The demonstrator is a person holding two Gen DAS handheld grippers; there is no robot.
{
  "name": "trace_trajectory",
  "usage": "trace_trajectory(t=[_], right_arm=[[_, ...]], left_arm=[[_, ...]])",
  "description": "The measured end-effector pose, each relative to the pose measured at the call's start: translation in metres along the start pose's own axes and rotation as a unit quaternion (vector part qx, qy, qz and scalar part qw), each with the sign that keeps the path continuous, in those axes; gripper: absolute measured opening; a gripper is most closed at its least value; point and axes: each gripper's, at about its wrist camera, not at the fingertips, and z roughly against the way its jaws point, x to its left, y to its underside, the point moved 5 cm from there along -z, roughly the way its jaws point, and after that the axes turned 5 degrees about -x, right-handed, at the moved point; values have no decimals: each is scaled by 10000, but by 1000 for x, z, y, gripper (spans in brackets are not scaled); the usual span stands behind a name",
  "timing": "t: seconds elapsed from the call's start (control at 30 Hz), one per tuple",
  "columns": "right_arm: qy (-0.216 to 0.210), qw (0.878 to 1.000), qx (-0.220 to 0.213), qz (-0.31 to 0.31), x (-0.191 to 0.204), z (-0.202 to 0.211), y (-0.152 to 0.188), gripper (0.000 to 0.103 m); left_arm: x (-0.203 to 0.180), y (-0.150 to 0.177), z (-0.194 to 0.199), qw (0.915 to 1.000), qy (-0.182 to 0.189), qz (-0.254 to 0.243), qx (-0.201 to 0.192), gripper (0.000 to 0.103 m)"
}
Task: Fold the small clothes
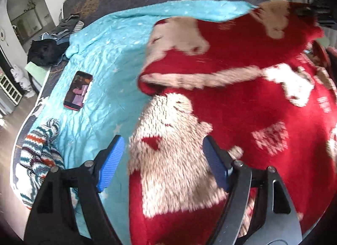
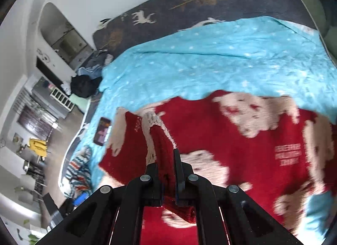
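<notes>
The red fleece garment [image 1: 242, 101] with cream bear shapes lies spread over the turquoise star-print quilt [image 1: 109, 59] on the bed, filling the centre and right of the left wrist view. The right tongs [image 2: 168, 173] are clamped tight on a fold of red fleece, which rises as a ridge from between the black fingers at lower centre of the right wrist view. The left tongs [image 1: 162, 160] stand wide apart, their blue pads [image 1: 110, 160] on either side of a cream patch of the garment at lower centre, pressing on nothing.

To do this fold well, it seems best that the right tongs carry the pinched edge over in one smooth arc and lay it squarely on the far edge, while the left tongs close on the near hem to keep the body from sliding. Loose fleece is likely to drag and bunch, so the cloth should stay taut between the two grips.

Count: one red garment, one quilt, one phone [image 1: 78, 91] at left of centre, one striped knit piece [image 1: 40, 146] at lower left, one dark heap of clothes [image 1: 48, 49] at upper left, two tongs.
</notes>
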Motion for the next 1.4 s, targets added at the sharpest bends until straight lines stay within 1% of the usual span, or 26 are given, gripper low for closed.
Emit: trace_trajectory(t=[0.1,0.2,0.27,0.33,0.43,0.47,0.5,0.53,0.57,0.6,0.63,0.7,0.77,0.8,0.83,0.9,0.93,1.0,1.03,1.13,1.2,1.23,1.3,1.33,1.37,1.4], right_arm=[[225,9992,204,-265,-28,-18,8,5],[406,9978,162,-500,-58,-20,2,5],[459,9964,-45,-717,-78,-14,-8,5],[599,9945,-326,-799,-94,-2,-24,5],[670,9929,-578,-790,-110,11,-40,5],[647,9933,-560,-780,-113,9,-40,5],[596,9949,-339,-745,-118,-1,-36,6],[665,9953,-54,-702,-123,-13,-27,7],[821,9943,174,-658,-126,-23,-21,7],[1071,9915,397,-627,-132,-33,-11,11],[1276,9885,521,-629,-139,-40,-2,12],[1374,9869,432,-720,-147,-40,5,15],[1415,9859,260,-858,-156,-30,7,19],[1409,9859,171,-890,-159,-22,7,21],[1415,9860,120,-872,-160,-16,6,23],[1438,9873,18,-682,-158,-2,8,26],[1428,9880,2,-587,-157,2,8,29],[1367,9897,13,-427,-151,9,13,29],[1313,9906,44,-373,-147,10,17,30],[1054,9941,217,-133,-131,7,32,30],[963,9948,335,57,-120,-1,41,33],[960,9944,407,153,-115,-7,46,39],[956,9938,548,151,-112,-18,54,42],[933,9937,613,57,-114,-22,58,42],[904,9938,650,-30,-117,-23,61,42],[823,9940,686,-202,-120,-21,65,42]], left_arm=[[-1,-12,-21,9998,-149,67,142,77],[10,-21,-32,9989,-209,344,250,77],[16,-23,-35,9978,-121,577,303,77],[17,-23,-37,9973,-40,657,340,77],[11,-22,-41,9977,-122,528,396,77],[9,-22,-43,9978,-162,493,420,77],[7,-22,-45,9977,-201,468,456,77],[6,-22,-49,9973,-261,465,514,77],[6,-21,-52,9966,-344,470,575,77],[7,-21,-55,9957,-467,476,643,77],[11,-20,-58,9944,-630,497,694,77],[22,-20,-64,9921,-812,615,732,81],[42,-19,-69,9874,-987,931,810,83],[51,-17,-70,9850,-976,1137,857,85],[58,-15,-71,9826,-845,1382,905,87],[64,-12,-73,9778,-654,1717,1005,87],[63,-11,-72,9776,-698,1706,1018,87],[54,-14,-66,9791,-928,1533,962,86],[45,-20,-59,9820,-1046,1330,843,86],[23,-38,-45,9889,-1132,853,442,86],[20,-48,-46,9877,-1385,634,367,86],[24,-50,-52,9841,-1605,621,441,87],[39,-48,-69,9773,-1935,634,581,89],[51,-42,-81,9692,-2272,614,723,90],[68,-33,-91,9528,-2829,601,928,87],[87,-20,-99,9358,-3270,658,1144,85]])
